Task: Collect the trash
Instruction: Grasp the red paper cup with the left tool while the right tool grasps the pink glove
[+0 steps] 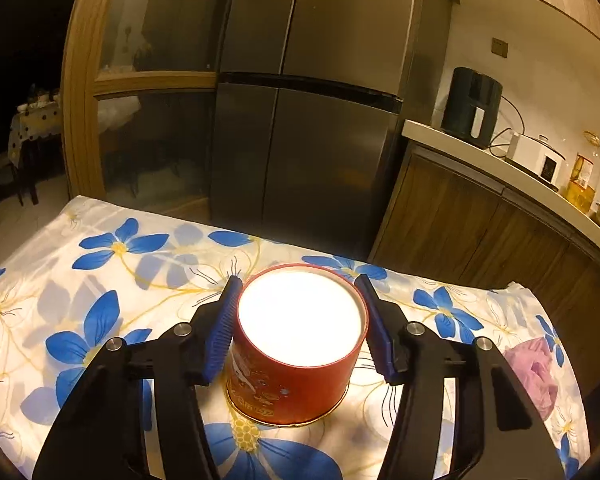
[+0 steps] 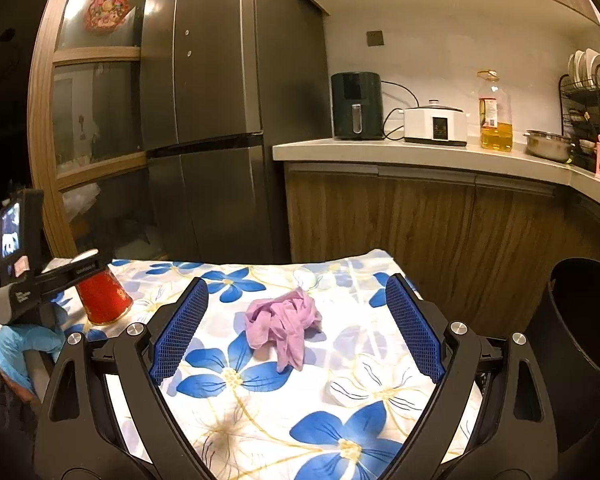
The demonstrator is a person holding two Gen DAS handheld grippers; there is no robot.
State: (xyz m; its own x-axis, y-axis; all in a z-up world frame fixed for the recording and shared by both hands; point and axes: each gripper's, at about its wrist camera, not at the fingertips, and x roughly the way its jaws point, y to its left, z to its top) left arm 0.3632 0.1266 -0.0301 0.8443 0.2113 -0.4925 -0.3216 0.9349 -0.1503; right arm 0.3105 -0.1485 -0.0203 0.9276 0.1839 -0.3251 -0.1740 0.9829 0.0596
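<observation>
A short red round can [image 1: 296, 380] with a bright white top stands upright on the flowered tablecloth [image 1: 100, 264]. My left gripper [image 1: 298, 280] is shut on it, one blue pad against each side near the rim. In the right wrist view the same can [image 2: 102, 296] sits at the far left under the left gripper's body. A crumpled pink glove [image 2: 284, 320] lies on the cloth, ahead of and between the fingers of my right gripper [image 2: 297, 280], which stands wide open and touches nothing. The glove also shows at the right table edge [image 1: 534, 372].
A black round bin [image 2: 580, 320] stands on the floor to the right of the table. A grey fridge [image 2: 220, 120] and wooden counter cabinets [image 2: 420, 220] rise behind the table. A hand in a blue glove [image 2: 16, 340] holds the left gripper.
</observation>
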